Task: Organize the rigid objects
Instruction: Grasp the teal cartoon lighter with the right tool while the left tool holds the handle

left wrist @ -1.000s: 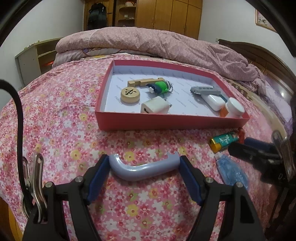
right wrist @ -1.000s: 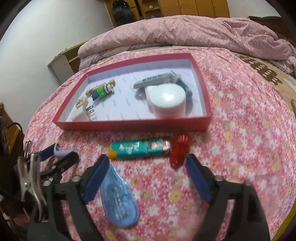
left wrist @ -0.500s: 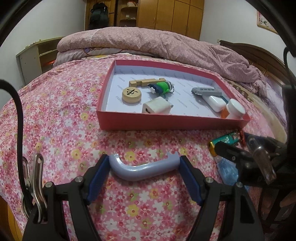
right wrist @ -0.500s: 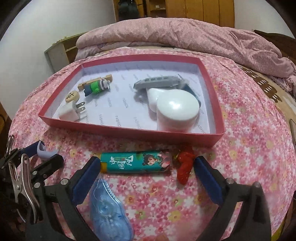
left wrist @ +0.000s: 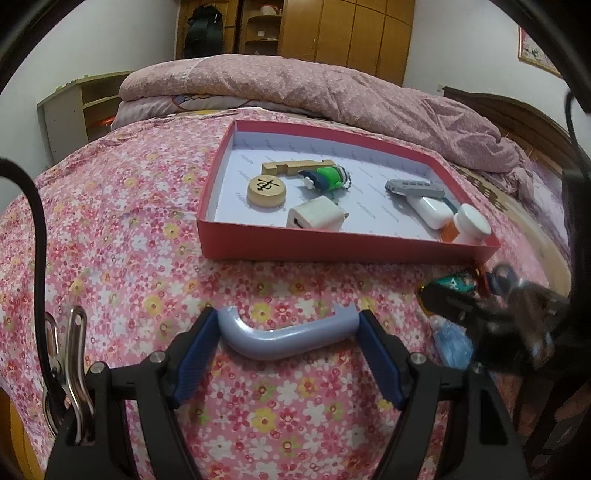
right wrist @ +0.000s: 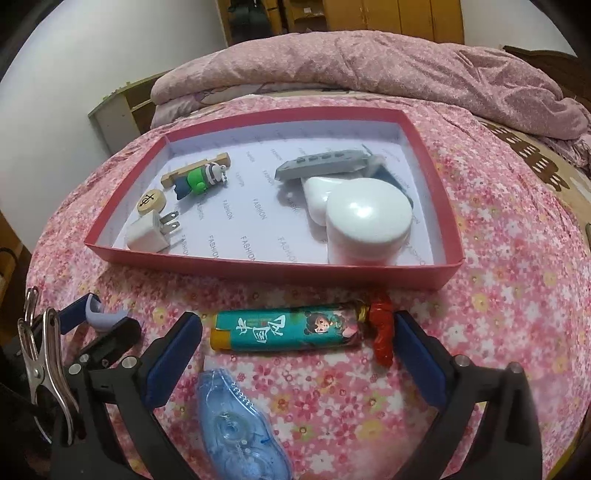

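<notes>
A red tray lies on the flowered bedspread and holds a wooden disc, a white plug, a green figure, a grey strip and a white-capped jar. My left gripper is shut on a pale blue curved handle, seen also in the right wrist view. My right gripper is open around a teal lighter lying flat, with a red clip by the right finger. A blue correction-tape dispenser lies below the lighter.
A pink quilt is heaped behind the tray. A small shelf stands left of the bed, wooden wardrobes at the back, and a dark headboard at the right.
My right gripper has moved forward and its open fingers now flank the teal lighter. My left gripper still holds the blue handle in about the same place.
</notes>
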`<state>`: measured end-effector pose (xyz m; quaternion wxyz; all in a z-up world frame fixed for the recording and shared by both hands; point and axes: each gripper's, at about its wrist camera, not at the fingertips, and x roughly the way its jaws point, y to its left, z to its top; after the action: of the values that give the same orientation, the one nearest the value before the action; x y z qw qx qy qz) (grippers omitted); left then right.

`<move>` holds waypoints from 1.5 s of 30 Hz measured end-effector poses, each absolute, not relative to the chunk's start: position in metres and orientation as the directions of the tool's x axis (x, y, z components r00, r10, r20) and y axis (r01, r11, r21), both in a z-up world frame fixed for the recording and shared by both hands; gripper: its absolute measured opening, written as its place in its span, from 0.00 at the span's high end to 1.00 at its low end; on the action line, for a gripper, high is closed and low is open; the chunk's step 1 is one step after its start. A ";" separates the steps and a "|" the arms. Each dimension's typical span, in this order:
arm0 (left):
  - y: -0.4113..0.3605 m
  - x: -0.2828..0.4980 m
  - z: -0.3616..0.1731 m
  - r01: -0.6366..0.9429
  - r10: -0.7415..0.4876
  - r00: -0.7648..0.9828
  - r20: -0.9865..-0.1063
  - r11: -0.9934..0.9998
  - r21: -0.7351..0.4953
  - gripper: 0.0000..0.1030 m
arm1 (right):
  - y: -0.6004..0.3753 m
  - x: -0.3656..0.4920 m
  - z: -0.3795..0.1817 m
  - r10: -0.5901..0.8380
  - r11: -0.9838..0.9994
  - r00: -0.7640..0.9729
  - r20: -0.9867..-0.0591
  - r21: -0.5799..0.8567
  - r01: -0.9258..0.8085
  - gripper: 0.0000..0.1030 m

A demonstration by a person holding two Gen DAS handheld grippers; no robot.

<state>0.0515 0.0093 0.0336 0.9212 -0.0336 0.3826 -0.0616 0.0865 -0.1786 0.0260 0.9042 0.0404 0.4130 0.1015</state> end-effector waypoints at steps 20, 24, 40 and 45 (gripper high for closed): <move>0.030 0.045 0.036 0.045 -0.122 0.724 -0.679 0.991 -0.130 0.23 | -0.164 0.072 0.025 0.161 0.984 0.670 -0.725 0.068 -0.163 0.26; 0.030 0.044 0.036 0.049 -0.125 0.724 -0.678 0.990 -0.130 0.23 | -0.170 0.069 0.029 0.208 0.976 0.658 -0.724 0.114 -0.183 0.38; 0.025 0.042 0.041 0.060 -0.125 0.728 -0.674 0.991 -0.118 0.23 | -0.193 0.060 0.023 0.206 0.975 0.669 -0.715 0.093 -0.201 0.01; 0.026 0.042 0.041 0.054 -0.120 0.730 -0.673 0.992 -0.118 0.23 | -0.191 0.075 0.025 0.201 0.977 0.669 -0.715 0.093 -0.194 0.00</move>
<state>0.0417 0.0265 0.0410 0.9290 -0.0451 0.3644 -0.0469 0.0749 -0.1911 0.0250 0.9136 0.0048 0.3920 0.1080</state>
